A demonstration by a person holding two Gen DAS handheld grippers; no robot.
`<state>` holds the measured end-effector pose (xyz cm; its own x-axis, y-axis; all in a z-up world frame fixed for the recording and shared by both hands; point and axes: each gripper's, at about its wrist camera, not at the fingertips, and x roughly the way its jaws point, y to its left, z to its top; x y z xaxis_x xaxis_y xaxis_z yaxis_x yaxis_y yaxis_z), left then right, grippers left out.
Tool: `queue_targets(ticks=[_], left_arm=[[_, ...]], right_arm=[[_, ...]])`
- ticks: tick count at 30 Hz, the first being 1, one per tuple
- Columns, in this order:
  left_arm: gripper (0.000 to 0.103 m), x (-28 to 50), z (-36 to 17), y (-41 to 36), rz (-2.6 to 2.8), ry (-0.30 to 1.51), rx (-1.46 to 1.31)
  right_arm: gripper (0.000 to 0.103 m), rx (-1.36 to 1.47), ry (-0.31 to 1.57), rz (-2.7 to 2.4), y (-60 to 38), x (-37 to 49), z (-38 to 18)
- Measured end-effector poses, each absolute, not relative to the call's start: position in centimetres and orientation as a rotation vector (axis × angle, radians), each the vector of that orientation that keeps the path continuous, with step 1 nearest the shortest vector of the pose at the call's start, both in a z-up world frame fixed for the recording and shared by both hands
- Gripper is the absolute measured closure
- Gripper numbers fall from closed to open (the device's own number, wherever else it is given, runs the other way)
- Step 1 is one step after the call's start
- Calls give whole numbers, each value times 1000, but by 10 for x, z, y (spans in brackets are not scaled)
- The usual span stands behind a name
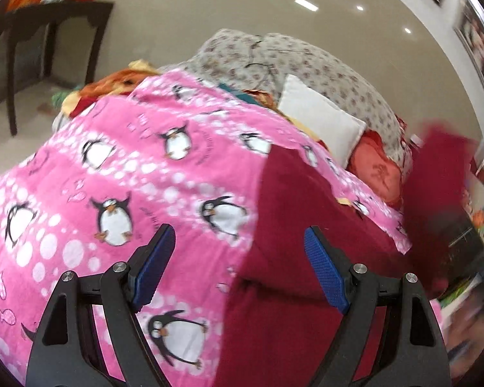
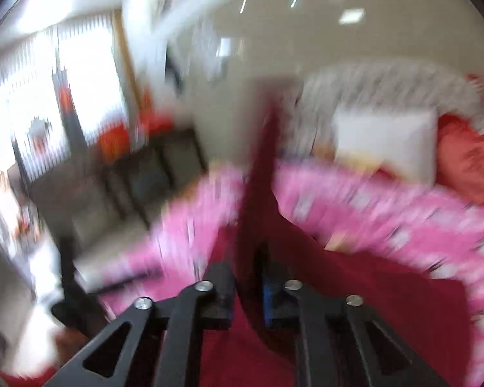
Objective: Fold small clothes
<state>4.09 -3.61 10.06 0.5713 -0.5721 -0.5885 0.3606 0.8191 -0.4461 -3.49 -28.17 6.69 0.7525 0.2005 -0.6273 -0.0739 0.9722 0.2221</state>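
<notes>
Right now, right tool (image 2: 247,293) clamped on maroon garment (image 1: 293,225), left tool (image 1: 238,267) spread apart above it, pink penguin blanket (image 1: 129,167) beneath.

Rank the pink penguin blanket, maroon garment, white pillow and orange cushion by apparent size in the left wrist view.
1. Pink penguin blanket
2. Maroon garment, near the camera, so unsure
3. White pillow
4. Orange cushion, partly hidden

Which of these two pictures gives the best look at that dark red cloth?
The left wrist view: the dark red cloth lies spread, fairly sharp, over the penguin blanket. The right wrist view shows it blurred, a fold pinched in the right gripper and pulled upward.
</notes>
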Motion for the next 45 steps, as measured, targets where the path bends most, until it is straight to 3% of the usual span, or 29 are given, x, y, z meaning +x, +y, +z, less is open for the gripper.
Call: queue_targets(ticks=[2, 6, 12, 21, 22, 23, 26, 31, 38, 45], left_arm=[[21, 44, 97, -33, -559, 800, -309], [21, 42, 95, -37, -587, 786, -281], [21, 36, 96, -64, -667, 821, -237], [22, 33, 82, -114, -678, 892, -115], [33, 32, 80, -117, -681, 891, -115], [56, 32, 79, -120, -680, 892, -110], [89, 28, 80, -128, -626, 859, -29], [97, 25, 103, -124, -655, 785, -24], [98, 47, 145, -113, -630, 671, -43], [98, 69, 89, -109, -541, 772, 3]], right_arm=[[86, 235, 812, 182, -280, -21, 35], [84, 281, 729, 167, -301, -56, 46], [58, 299, 620, 9, -357, -128, 63], [58, 463, 612, -60, -413, -179, 45], [58, 463, 609, -59, -413, -181, 44], [58, 461, 605, -59, -412, -181, 43], [58, 453, 594, -58, -411, -185, 48], [58, 436, 563, -75, -412, -187, 61], [58, 355, 521, -115, -411, -171, 88], [58, 295, 710, -206, -417, -134, 33]])
